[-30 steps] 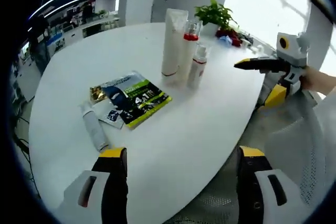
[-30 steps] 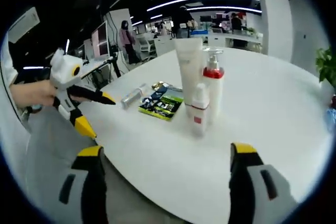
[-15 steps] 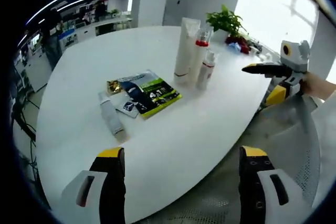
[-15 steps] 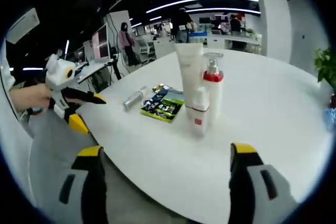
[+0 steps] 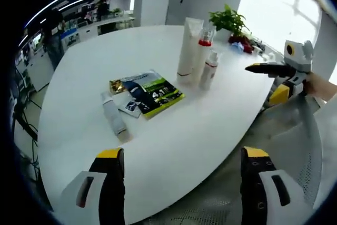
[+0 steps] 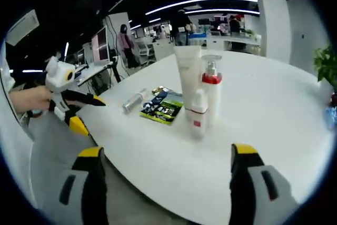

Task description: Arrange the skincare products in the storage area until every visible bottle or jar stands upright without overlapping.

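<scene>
Three products stand upright on the white table (image 5: pixel 174 130): a tall white tube (image 5: pixel 187 51) (image 6: pixel 188 75), a pump bottle with a red collar (image 5: pixel 202 51) (image 6: pixel 212 93), and a small white bottle with a red band (image 5: pixel 209 71) (image 6: pixel 197 114). A silver tube (image 5: pixel 113 117) (image 6: pixel 134 100) lies flat beside a green packet (image 5: pixel 152 92) (image 6: pixel 162 108). My left gripper (image 5: pixel 176 183) is open near the table edge, short of the lying tube. My right gripper (image 6: pixel 163 183) is open in front of the standing bottles. Each gripper also shows in the other's view, the left gripper (image 6: pixel 79 106) and the right gripper (image 5: pixel 268 80).
A potted plant (image 5: pixel 227 20) and small red and blue items (image 5: pixel 239 41) sit at the table's far end. A small gold packet (image 5: pixel 115 85) lies by the green one. A mesh chair (image 5: pixel 295 146) stands beside the table. Desks, monitors and people fill the room behind.
The left gripper view has drawn back and swung, so the table items sit a little farther off. In the right gripper view the left gripper has moved left, away from the table.
</scene>
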A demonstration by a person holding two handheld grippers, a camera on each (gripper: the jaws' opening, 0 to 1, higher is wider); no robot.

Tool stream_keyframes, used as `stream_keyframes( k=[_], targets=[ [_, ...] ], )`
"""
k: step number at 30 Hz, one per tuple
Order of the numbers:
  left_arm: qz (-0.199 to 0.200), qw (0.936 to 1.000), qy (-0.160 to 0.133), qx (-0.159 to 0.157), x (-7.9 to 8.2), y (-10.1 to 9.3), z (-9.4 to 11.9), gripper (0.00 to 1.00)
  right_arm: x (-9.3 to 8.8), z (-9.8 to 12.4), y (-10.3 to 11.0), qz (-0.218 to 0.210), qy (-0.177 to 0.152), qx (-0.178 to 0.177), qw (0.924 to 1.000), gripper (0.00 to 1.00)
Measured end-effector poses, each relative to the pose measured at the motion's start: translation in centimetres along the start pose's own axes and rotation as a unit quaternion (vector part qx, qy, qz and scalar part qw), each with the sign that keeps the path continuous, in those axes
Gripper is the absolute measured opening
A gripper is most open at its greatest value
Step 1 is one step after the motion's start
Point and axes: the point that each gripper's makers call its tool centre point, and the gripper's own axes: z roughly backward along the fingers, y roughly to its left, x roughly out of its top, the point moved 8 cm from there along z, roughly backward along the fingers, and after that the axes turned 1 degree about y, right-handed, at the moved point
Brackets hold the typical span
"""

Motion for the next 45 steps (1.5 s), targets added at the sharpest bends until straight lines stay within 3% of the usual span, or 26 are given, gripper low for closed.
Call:
stream_keyframes(
  k=[9, 23, 31, 35, 40, 45],
  targets=[
    [0.017, 0.9996, 0.010, 0.021, 0.5, 1.5, -0.3, 0.87, 0.2, 0.1, -0.8, -0.005, -0.004, -0.004, 1.0000, 1.00],
    [0.059, 0.9949, 0.057, 0.059, 1.6, 4.7, -1.7, 0.76, -0.2, -0.3, -1.8, -0.023, 0.001, -0.012, 0.9997, 0.98],
    [0.044, 0.9939, 0.073, 0.070, 3.1, 6.5, -3.3, 0.71, -0.1, -0.7, -2.3, -0.030, 0.002, -0.015, 0.9994, 0.97],
    [0.046, 0.9922, 0.087, 0.077, 3.5, 7.5, -4.1, 0.67, -0.3, -0.9, -2.4, -0.035, 0.004, -0.016, 0.9992, 0.97],
    [0.068, 0.9890, 0.105, 0.079, 4.1, 8.6, -4.9, 0.54, -0.4, -1.2, -2.6, -0.041, 0.006, -0.018, 0.9990, 0.97],
    [0.066, 0.9864, 0.122, 0.087, 4.7, 9.6, -6.0, 0.52, -0.5, -1.6, -2.6, -0.046, 0.009, -0.019, 0.9987, 0.96]
  ],
)
